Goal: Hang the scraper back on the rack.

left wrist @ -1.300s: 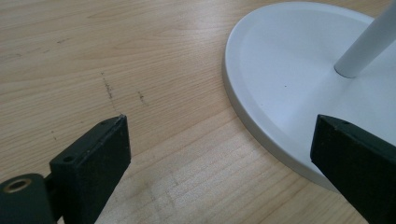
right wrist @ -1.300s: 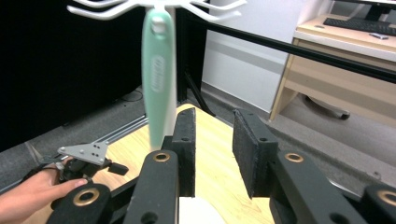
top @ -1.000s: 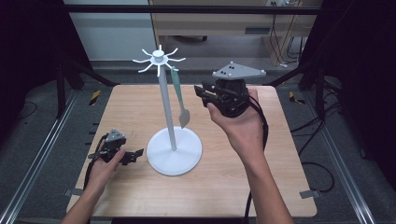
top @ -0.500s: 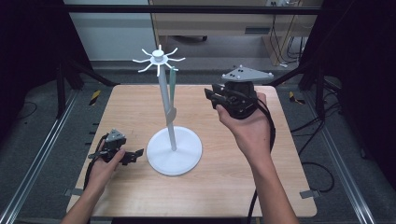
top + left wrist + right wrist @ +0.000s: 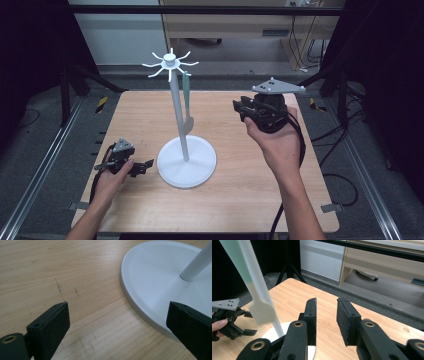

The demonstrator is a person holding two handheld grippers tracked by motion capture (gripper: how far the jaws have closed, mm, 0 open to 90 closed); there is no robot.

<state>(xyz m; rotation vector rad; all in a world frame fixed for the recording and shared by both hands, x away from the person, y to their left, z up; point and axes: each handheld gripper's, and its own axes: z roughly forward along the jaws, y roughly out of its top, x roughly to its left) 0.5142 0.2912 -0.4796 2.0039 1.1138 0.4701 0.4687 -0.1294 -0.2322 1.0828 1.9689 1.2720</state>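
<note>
A: From the high view, what do you see?

B: A white stand sits mid worktop. A pale green spatula hangs from a hook near its top, so it dangles free. The left gripper rests low at 9 o'clock of the stand's base. The right gripper is held up at 3 o'clock, apart from the spatula.

A: And the left gripper view?

B: Its jaws are spread wide, one over the base, holding nothing. Maybe it is there to steady the stand.

A: The right gripper view?

B: Jaws a little apart, empty. The spatula hangs at 10 o'clock.
</note>
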